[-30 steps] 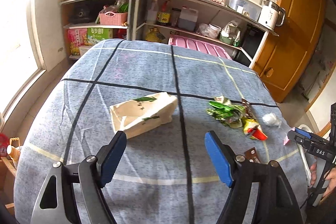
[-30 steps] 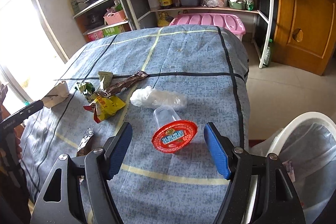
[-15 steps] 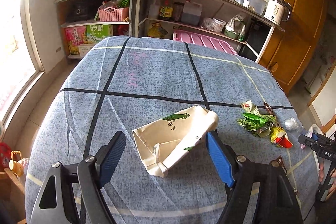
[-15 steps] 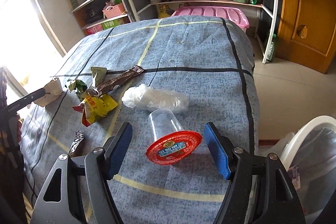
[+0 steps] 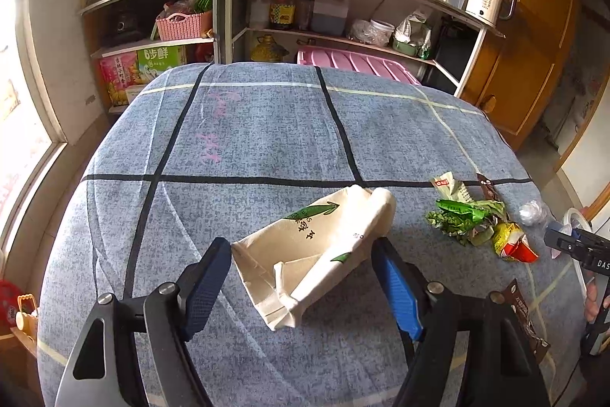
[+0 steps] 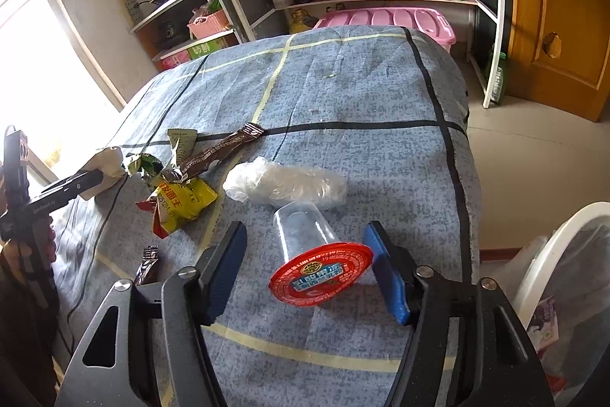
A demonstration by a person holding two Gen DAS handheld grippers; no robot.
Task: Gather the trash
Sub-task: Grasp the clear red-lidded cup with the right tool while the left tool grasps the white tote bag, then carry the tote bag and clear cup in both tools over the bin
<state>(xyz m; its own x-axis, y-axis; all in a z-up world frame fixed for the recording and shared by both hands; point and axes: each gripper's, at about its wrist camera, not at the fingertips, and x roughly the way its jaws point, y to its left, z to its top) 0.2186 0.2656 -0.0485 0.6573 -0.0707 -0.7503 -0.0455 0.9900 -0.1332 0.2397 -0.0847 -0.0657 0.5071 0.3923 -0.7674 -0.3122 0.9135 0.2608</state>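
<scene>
A crushed cream paper carton (image 5: 316,246) lies on the blue checked tablecloth (image 5: 267,132), between the open jaws of my left gripper (image 5: 301,288). A clear plastic cup with a red foil lid (image 6: 316,266) lies on its side between the open jaws of my right gripper (image 6: 305,273). Behind it lies a crumpled clear plastic bag (image 6: 286,184). Green, yellow and brown wrappers (image 6: 183,185) lie to the left; they also show in the left wrist view (image 5: 476,224). Neither gripper touches its item.
A white trash bin with a liner (image 6: 564,277) stands at the table's right edge. A small dark wrapper (image 6: 146,264) lies near the front edge. Shelves with bottles (image 5: 305,10) and a pink lid (image 5: 354,61) stand behind the table.
My left gripper has moved forward until the carton lies between its jaws. My right gripper has come closer around the red-lidded cup.
</scene>
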